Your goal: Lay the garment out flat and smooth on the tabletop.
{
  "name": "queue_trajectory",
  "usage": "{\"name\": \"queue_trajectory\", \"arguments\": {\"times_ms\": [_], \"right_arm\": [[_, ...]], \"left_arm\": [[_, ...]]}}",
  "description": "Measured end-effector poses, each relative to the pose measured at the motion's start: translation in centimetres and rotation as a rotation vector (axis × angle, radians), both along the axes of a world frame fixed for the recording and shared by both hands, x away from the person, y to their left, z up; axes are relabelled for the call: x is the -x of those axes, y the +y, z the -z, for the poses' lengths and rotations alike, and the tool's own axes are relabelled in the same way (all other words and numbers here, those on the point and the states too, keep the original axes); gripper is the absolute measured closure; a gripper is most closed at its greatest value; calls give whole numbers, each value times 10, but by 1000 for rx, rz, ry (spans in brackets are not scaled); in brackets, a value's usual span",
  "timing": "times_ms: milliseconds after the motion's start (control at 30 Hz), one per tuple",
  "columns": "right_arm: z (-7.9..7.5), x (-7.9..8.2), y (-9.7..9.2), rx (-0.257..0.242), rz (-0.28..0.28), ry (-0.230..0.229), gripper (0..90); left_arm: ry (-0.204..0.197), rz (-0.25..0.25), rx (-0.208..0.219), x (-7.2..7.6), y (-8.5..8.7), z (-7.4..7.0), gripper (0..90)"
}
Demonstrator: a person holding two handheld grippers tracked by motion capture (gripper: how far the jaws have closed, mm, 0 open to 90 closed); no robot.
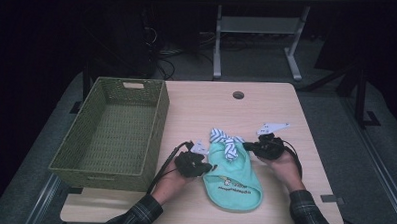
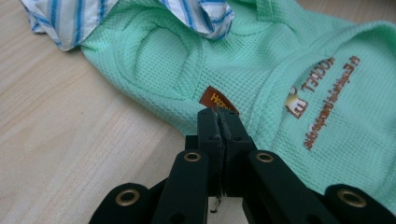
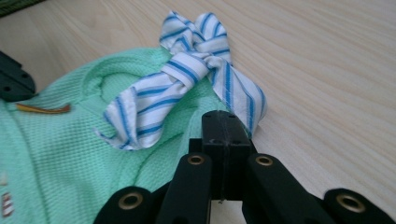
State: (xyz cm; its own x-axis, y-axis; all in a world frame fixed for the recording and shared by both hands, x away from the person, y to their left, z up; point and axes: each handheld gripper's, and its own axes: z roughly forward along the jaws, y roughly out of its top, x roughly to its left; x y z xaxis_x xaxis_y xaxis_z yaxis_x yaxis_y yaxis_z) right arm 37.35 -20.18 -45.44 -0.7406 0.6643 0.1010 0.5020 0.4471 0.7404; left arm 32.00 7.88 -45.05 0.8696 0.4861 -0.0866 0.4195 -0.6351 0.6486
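A mint-green waffle-knit garment (image 1: 234, 179) with a printed logo lies flat on the wooden table (image 1: 206, 105). A blue-and-white striped bow (image 1: 227, 142) sits at its top. My left gripper (image 1: 210, 166) is at the garment's left edge. In the left gripper view its jaws are pressed together (image 2: 218, 114) on the green fabric (image 2: 289, 60), just below a small brown label (image 2: 215, 99). My right gripper (image 1: 245, 145) is at the garment's upper right. There its jaws are closed (image 3: 225, 119) on the green edge (image 3: 56, 158), right beside the bow (image 3: 187, 70).
A green woven basket (image 1: 158, 121) stands empty on the table's left side, close to my left hand. A round cable hole (image 1: 238, 95) is near the far edge. Bare wood lies right of the garment. Beyond the table are metal legs and cables on the floor.
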Motion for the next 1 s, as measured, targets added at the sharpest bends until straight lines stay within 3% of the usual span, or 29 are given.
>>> {"name": "queue_trajectory", "arguments": {"times_ms": [233,300,433,567,733,833,900,933,1000], "right_arm": [[16,-10,4,59,13,26,900],[18,-10,4,53,23,26,900],[16,-11,3,95,30,2,900],[14,-11,0,144,46,-16,900],[14,-14,-8,180,78,-36,900],[14,-15,-11,179,94,-33,900],[14,-17,-13,146,96,-14,900],[13,-16,-14,112,99,-9,900],[12,-15,-18,68,108,-7,898]], "left_arm": [[8,28,-27,4,-7,6,862],[7,40,-48,5,-9,7,864],[-3,46,-65,7,-11,7,894],[-18,36,-111,5,-6,5,895],[-13,32,-119,3,-4,4,896],[-14,32,-120,3,-5,4,895],[-4,27,-112,3,-4,4,894],[22,27,-87,1,-2,4,888],[29,23,-64,-1,-1,3,854]]}}
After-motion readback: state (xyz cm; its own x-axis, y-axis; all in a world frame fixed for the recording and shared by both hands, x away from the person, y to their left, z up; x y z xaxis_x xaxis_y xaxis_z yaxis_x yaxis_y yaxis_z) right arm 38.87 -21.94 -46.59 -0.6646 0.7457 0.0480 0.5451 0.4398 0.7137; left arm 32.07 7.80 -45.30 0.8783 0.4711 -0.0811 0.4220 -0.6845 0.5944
